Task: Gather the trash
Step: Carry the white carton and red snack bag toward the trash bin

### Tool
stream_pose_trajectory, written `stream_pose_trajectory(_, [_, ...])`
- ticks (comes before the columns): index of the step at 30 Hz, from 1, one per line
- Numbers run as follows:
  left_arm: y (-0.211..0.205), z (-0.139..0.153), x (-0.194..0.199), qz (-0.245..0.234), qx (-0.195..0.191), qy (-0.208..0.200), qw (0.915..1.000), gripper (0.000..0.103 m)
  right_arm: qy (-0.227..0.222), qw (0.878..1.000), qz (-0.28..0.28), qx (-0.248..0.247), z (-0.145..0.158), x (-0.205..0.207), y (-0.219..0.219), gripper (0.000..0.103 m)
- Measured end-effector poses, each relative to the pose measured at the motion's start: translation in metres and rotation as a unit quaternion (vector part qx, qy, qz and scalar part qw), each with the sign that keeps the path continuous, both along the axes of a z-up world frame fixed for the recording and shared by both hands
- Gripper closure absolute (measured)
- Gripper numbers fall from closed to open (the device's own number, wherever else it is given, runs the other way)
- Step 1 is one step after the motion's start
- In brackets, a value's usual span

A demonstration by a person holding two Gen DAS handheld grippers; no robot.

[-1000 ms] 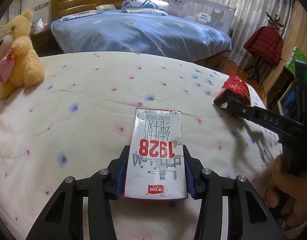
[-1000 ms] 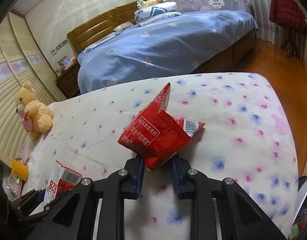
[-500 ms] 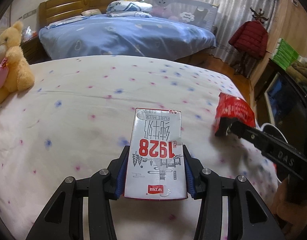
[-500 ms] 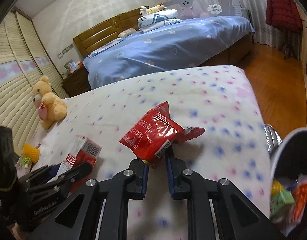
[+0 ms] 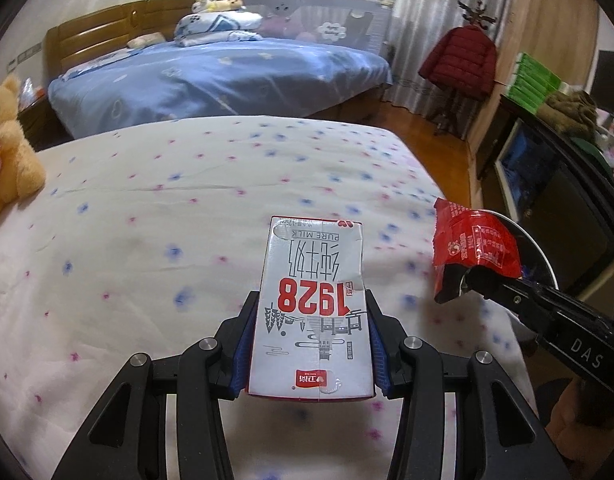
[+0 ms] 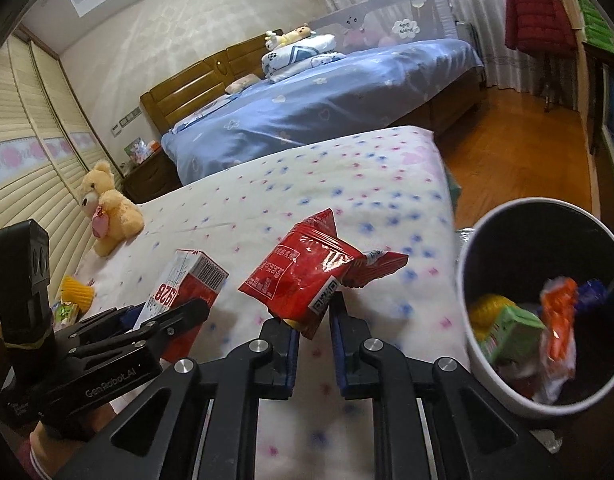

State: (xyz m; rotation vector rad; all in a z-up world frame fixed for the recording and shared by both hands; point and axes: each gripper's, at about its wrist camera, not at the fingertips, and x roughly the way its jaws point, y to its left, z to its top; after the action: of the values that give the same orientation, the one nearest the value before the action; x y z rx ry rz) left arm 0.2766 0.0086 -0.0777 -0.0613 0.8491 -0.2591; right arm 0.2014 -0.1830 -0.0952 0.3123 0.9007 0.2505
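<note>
The left tongs (image 5: 311, 344) are clamped on a white milk carton (image 5: 313, 304) with red "1928" print, held above the flowered bed (image 5: 155, 240). The right tongs (image 6: 313, 336) pinch a crinkled red snack wrapper (image 6: 307, 276). Just right of them stands a white bin (image 6: 487, 372) holding bright packaging; a yellow teddy bear (image 6: 107, 216) sits far left.

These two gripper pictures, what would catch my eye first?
Probably the white milk carton clamped in the left gripper above the flowered bedspread. Next, the crinkled red snack wrapper pinched in the right gripper, beside a white bin already holding colourful trash.
</note>
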Motion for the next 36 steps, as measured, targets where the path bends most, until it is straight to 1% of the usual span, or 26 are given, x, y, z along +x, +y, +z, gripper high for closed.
stream_pose_trajectory(4, [-0.011,0.006,-0.012,-0.014,0.004,-0.006,0.9999,0.057,-0.003,1.0,-0.011,0.0,0.003,-0.012,-0.01,0.089])
stream_pose_trajectory(14, [-0.037,0.013,-0.026,-0.044,0.011,-0.012,0.9989,0.057,-0.011,0.999,-0.042,-0.002,0.011,-0.036,-0.038,0.089])
stream_pose_trajectory(36, [-0.091,0.019,-0.025,-0.1,0.023,-0.019,0.9946,0.057,-0.018,0.995,-0.098,-0.01,0.019,-0.058,-0.09,0.089])
